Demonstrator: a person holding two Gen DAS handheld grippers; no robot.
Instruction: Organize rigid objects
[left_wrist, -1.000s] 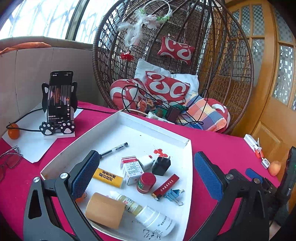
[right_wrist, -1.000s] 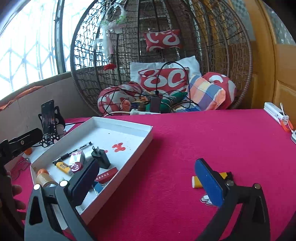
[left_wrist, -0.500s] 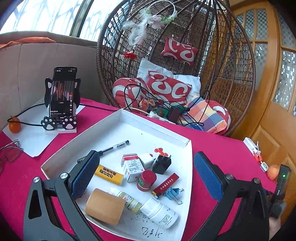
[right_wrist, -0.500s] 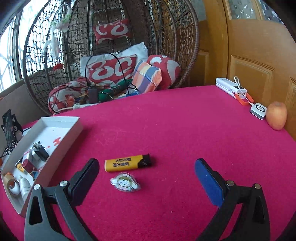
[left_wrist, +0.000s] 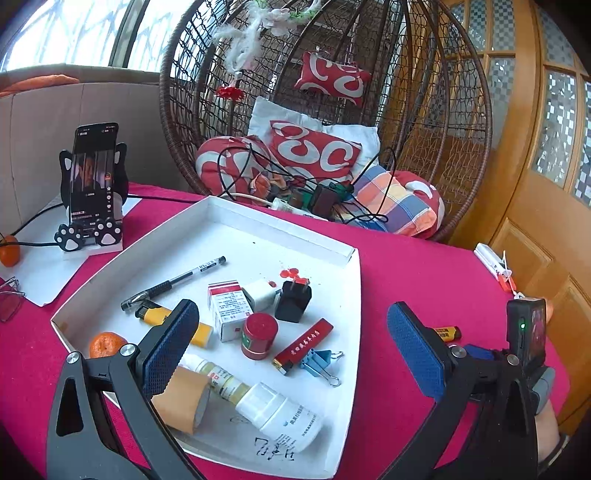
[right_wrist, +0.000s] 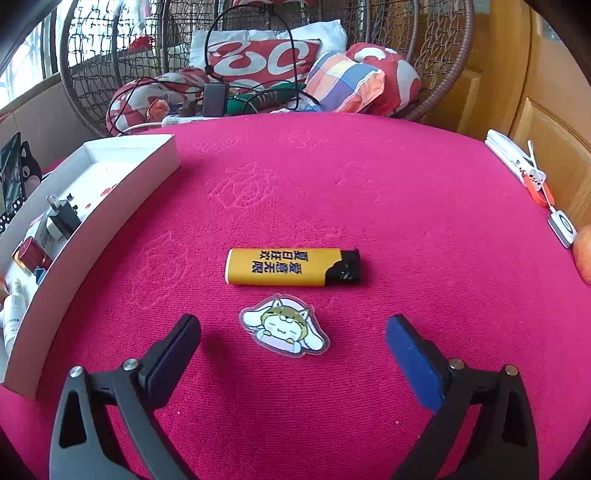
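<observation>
A yellow lighter (right_wrist: 280, 266) with a black cap lies crosswise on the red tablecloth. A flat cartoon-animal sticker (right_wrist: 284, 326) lies just in front of it. My right gripper (right_wrist: 293, 332) is low over the cloth, its jaws closing, with the sticker between the fingertips but untouched. My left gripper (left_wrist: 291, 343) hovers open over the white tray (left_wrist: 229, 236). The tray holds a pen (left_wrist: 173, 282), another yellow lighter (left_wrist: 162, 315), a medicine box (left_wrist: 229, 308), a black charger (left_wrist: 293, 301), a red jar (left_wrist: 258, 334) and a white bottle (left_wrist: 280, 417).
The tray's side wall (right_wrist: 110, 206) stands left of the right gripper. A phone on a cat stand (left_wrist: 92, 184) is at the back left. A wicker chair with cushions (left_wrist: 332, 147) stands behind the table. A white gadget with an orange cord (right_wrist: 517, 166) lies at the right edge.
The right gripper swung right, away from the tray, and dipped down onto the lighter and sticker; its jaws have narrowed a little. The left gripper drifted slightly over the tray.
</observation>
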